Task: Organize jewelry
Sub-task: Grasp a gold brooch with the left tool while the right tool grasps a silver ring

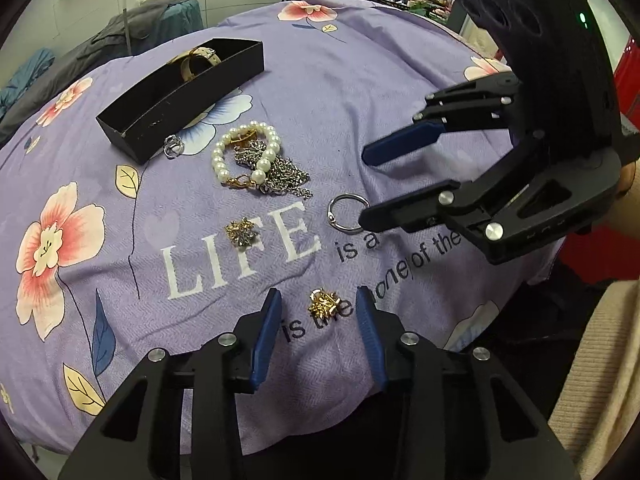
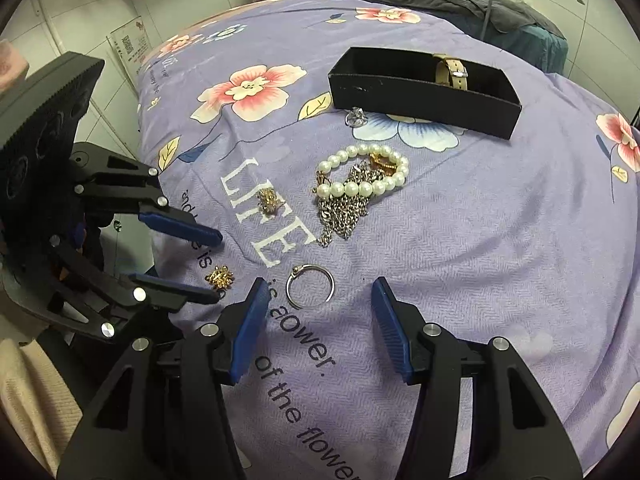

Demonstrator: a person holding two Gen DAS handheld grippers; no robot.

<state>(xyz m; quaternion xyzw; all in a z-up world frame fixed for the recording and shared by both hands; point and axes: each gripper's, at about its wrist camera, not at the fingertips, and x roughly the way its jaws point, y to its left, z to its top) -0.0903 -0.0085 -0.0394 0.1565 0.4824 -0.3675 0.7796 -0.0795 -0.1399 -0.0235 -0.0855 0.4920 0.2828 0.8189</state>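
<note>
While only the watch (image 2: pixel 450 70) lies in the black box (image 2: pixel 420 98), both grippers, the left gripper (image 1: pixel 318 304) and the right gripper (image 2: pixel 318 290), hover with jaws spread, pinching nothing, over the gold brooch (image 1: pixel 323 303) and the metal ring (image 2: pixel 310 288).

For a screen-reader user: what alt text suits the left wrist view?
Left gripper straddles a gold brooch without touching it, on a purple floral cloth. Right gripper reaches toward a silver ring; pearl bracelet and black box lie beyond.
</note>
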